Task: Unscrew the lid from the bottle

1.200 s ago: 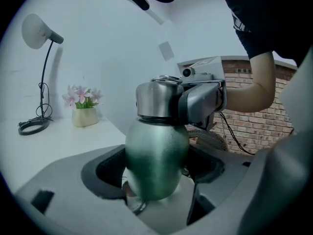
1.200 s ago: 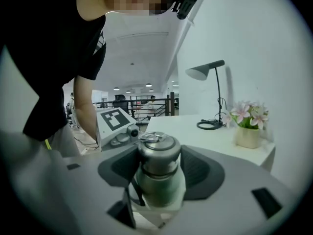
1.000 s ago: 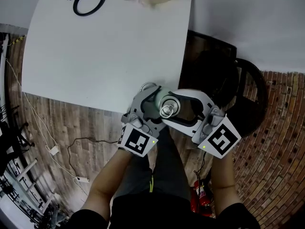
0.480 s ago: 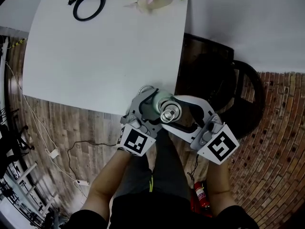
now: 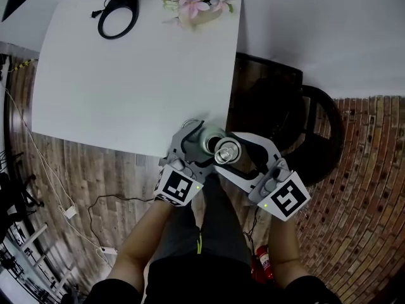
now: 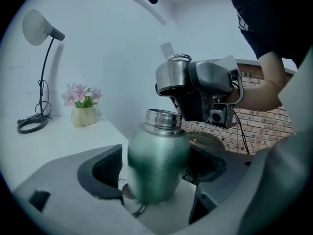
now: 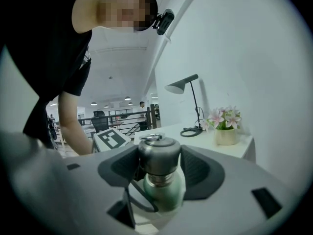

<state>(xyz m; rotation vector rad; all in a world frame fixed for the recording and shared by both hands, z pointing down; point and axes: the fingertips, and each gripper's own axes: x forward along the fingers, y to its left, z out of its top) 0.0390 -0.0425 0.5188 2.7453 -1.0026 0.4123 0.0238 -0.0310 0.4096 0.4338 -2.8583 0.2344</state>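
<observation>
A green metal bottle (image 6: 157, 163) stands upright between the jaws of my left gripper (image 6: 159, 168), which is shut on its body. Its bare steel neck (image 6: 164, 117) is uncovered. The steel lid (image 6: 172, 77) hangs a short way above the neck, clear of it, with my right gripper (image 6: 205, 94) shut on it. In the right gripper view the lid (image 7: 159, 153) sits between the dark pads (image 7: 200, 173), with the green bottle (image 7: 164, 192) just below. From the head view both grippers meet in front of the table's near edge, lid (image 5: 226, 152) over bottle (image 5: 211, 141).
A white table (image 5: 126, 75) lies ahead with a black lamp base (image 5: 119, 11) and a pot of pink flowers (image 5: 193, 2) at its far side. A dark round chair (image 5: 297, 125) stands to the right. Cables (image 5: 95, 201) and a red extinguisher (image 5: 261, 258) lie on the floor.
My right gripper has risen a little and rolled with the lid in it. The left gripper and the bottle have stayed put.
</observation>
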